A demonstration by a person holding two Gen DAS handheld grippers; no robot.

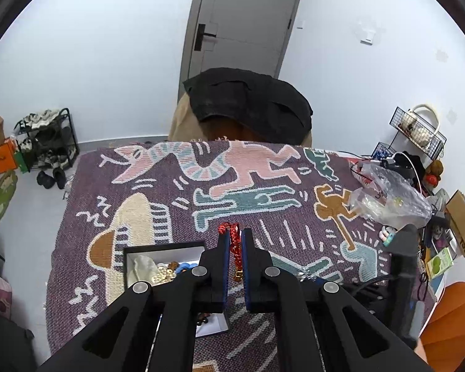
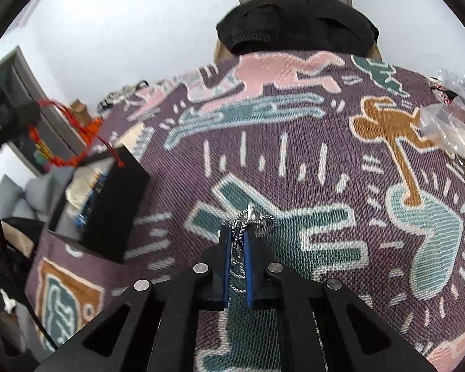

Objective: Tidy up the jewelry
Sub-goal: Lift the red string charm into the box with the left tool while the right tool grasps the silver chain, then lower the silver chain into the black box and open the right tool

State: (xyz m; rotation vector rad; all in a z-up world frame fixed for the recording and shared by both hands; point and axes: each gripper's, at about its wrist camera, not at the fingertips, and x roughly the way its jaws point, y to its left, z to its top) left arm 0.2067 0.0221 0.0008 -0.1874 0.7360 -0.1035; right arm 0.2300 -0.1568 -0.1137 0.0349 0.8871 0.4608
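Your left tongs (image 1: 235,241) are clamped on the red bracelet (image 1: 234,245), its length running along the fingers, hanging above the tabletop blanket (image 1: 170,192) beside the open jewelry box (image 1: 166,249). Your right tongs (image 2: 236,241) are clamped on the silver chain necklace (image 2: 252,218), bunched at the tips, strand trailing back between the pads.

Even bright light, fisheye-warped, blurred edges
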